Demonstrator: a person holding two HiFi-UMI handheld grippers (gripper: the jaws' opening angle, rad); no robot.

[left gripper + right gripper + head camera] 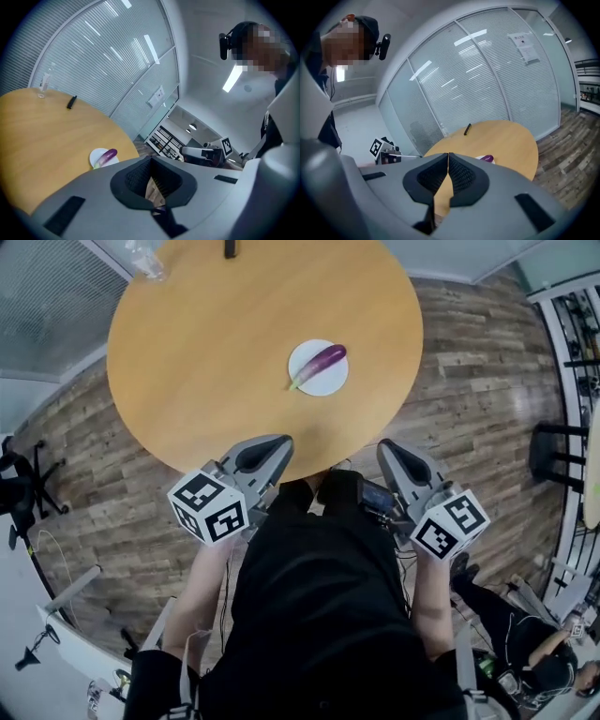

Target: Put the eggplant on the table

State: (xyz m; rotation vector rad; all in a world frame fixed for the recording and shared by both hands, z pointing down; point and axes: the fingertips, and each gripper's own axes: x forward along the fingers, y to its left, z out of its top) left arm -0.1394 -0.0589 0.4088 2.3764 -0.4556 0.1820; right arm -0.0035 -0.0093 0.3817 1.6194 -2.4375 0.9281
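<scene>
The eggplant (321, 362) is noted on a plate (330, 382) near the surface (206, 352) edge, lying diagonally, ahead between left tool (277, 448) and right tool (386, 452) (both closed, empty).

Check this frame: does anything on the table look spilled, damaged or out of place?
Nothing stands out. The eggplant lies whole across the white plate on the table; no spill or damage shows. A small black item and a clear plastic thing sit near the far edge, too small to identify.
</scene>
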